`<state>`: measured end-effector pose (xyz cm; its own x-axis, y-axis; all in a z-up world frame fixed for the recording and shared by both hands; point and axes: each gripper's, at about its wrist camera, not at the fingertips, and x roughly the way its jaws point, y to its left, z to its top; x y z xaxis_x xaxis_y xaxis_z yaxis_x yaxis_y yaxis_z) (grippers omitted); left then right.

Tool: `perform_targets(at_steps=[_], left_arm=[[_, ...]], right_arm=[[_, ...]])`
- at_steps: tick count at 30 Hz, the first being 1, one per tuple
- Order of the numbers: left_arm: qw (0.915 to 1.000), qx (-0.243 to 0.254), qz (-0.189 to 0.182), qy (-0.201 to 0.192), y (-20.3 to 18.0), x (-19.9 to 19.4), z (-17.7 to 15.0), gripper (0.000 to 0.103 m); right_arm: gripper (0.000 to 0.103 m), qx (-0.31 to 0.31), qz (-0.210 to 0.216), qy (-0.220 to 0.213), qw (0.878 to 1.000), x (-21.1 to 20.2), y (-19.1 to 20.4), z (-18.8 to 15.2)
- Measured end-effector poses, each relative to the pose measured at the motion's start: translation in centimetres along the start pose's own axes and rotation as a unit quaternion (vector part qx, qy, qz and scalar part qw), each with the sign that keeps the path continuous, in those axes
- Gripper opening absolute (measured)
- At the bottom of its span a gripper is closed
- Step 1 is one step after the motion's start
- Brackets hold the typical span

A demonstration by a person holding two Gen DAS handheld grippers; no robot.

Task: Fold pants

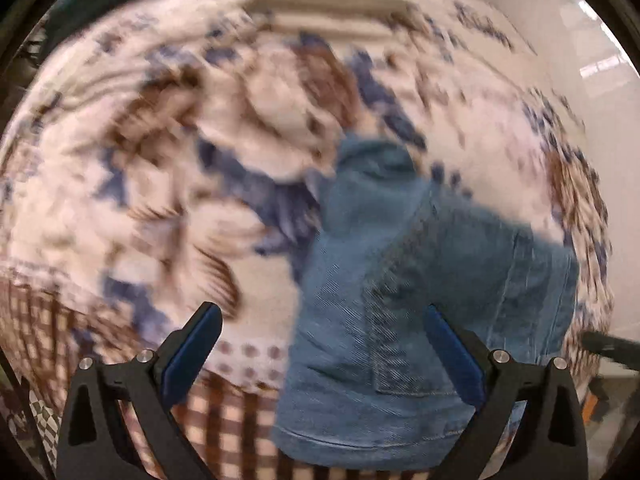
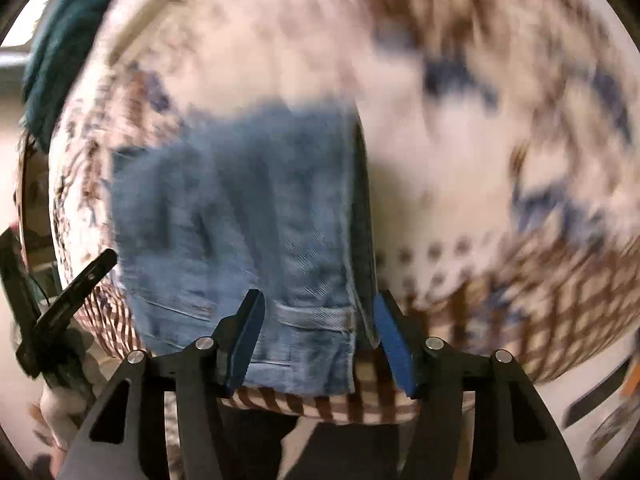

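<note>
Folded jeans [image 1: 420, 320] lie on a patterned cloth [image 1: 160, 160]. Left tongs [image 1: 324, 344] spread wide above them; right tongs [image 2: 320, 336] spread over the jeans' edge, pinching nothing.

Ahead of the claw, coarse twill denim jeans [image 1: 420, 280] with raised stitched seams are seen; beneath lies a soft matt printed cloth [image 1: 140, 160].

Floral-and-checked tablecloth [image 1: 120, 208]; dark teal cloth [image 2: 60, 60] at edge.
</note>
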<state>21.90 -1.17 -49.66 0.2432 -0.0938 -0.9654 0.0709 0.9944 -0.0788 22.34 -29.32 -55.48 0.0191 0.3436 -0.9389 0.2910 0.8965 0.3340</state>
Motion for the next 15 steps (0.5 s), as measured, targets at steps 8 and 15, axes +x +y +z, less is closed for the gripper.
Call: perform_targets(at_steps=[8, 15], left_arm=[[0.9986, -0.041, 0.033, 0.003, 3.5, 1.8, 0.8, 0.102], [0.9961, -0.059, -0.046, 0.046, 3.9, 5.4, -3.6, 0.103]], right_arm=[[0.081, -0.176, 0.014, 0.012, 0.984, 0.2, 15.0, 8.9], [0.049, -0.314, -0.078, 0.126, 0.938, 12.8, 30.5, 13.9]])
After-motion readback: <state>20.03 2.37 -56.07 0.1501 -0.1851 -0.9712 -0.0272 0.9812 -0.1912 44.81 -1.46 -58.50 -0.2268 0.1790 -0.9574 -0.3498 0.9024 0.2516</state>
